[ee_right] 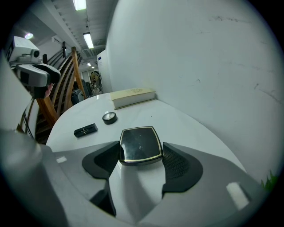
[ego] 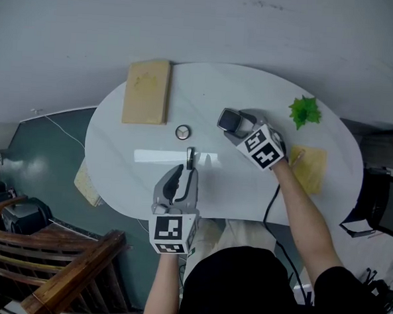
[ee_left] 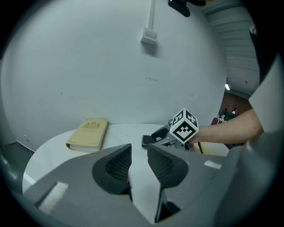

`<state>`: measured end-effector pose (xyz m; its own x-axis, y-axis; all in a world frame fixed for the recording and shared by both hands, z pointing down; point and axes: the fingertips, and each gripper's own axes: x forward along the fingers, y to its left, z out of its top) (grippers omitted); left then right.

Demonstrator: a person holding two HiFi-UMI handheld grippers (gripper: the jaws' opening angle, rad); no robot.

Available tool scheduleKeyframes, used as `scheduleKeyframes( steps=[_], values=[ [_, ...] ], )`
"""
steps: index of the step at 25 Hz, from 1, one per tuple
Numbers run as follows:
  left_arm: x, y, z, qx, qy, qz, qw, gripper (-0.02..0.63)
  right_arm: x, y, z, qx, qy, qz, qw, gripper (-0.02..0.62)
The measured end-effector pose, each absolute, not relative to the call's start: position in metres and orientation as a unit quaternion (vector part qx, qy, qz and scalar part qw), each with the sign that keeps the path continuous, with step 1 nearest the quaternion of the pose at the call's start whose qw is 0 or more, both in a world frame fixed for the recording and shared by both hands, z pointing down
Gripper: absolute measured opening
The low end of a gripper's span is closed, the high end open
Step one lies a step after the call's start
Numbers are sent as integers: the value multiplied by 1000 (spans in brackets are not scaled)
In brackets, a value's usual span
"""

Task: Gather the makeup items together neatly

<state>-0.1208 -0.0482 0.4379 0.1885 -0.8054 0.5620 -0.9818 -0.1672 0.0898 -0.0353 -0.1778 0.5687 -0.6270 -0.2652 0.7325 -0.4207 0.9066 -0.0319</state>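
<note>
On the white oval table, my right gripper is shut on a square black compact with a gold rim, its pads on the two sides. A small round compact lies near the table's middle. A black lipstick tube lies just ahead of my left gripper. That gripper's jaws stand partly apart with only bare table showing between them. The lipstick is hidden in the left gripper view.
A tan book lies at the table's far left. A green leafy sprig and a yellow pad sit at the right. A wooden chair stands off the table's near left, and a black cable hangs over the near edge.
</note>
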Motion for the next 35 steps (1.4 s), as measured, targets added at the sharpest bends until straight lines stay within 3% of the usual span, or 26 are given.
scheduleKeyframes(
  steps=[35],
  values=[
    [-132, -1, 430, 730, -623, 180, 216, 109, -58, -56, 584, 56, -906, 50, 416, 302]
  ],
)
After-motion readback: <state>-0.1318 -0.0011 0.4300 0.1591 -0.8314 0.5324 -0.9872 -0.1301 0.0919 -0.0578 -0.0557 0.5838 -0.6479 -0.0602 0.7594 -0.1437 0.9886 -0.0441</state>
